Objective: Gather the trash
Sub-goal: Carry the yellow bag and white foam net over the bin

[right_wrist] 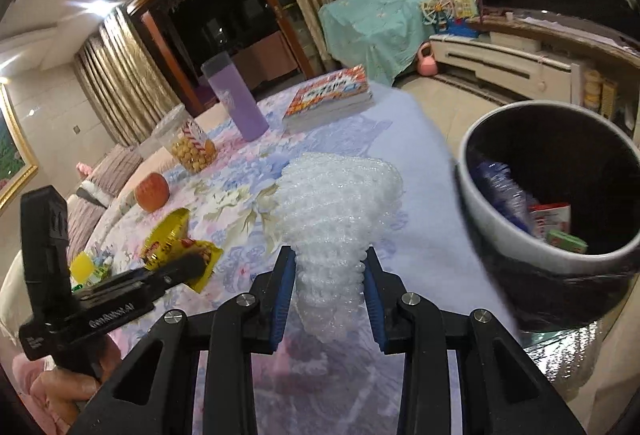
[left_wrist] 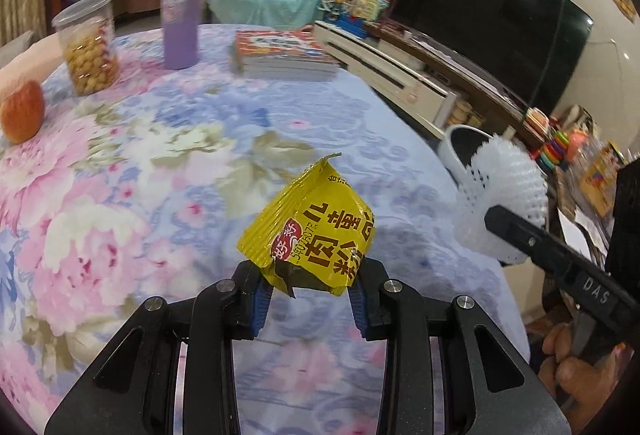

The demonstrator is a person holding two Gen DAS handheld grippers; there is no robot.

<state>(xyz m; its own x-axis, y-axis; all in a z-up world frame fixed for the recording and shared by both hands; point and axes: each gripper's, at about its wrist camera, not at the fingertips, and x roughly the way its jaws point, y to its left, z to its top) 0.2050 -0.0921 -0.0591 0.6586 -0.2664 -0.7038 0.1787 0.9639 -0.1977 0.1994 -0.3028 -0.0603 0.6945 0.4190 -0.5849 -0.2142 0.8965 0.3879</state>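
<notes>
My left gripper (left_wrist: pixel 310 287) is shut on a crumpled yellow snack wrapper (left_wrist: pixel 310 235) with red and black print, held above the flowered tablecloth (left_wrist: pixel 160 139). In the right wrist view the same wrapper (right_wrist: pixel 176 239) shows at the left in that gripper. My right gripper (right_wrist: pixel 330 287) is shut on a white foam fruit net (right_wrist: pixel 336 203), which flares out above the pads. The net (left_wrist: pixel 508 191) also shows at the right of the left wrist view. A grey trash bin (right_wrist: pixel 532 255) with a dark inside stands beside the table at the right, holding a blue bottle and small cartons.
On the table stand a purple bottle (left_wrist: pixel 180 11), a clear jar of snacks (left_wrist: pixel 90 43), an apple (left_wrist: pixel 22 113) and a stack of books (left_wrist: pixel 284 55). A green-yellow packet (right_wrist: pixel 86 267) lies at the left. A TV (left_wrist: pixel 492 19) and low cabinet (left_wrist: pixel 392 71) line the wall.
</notes>
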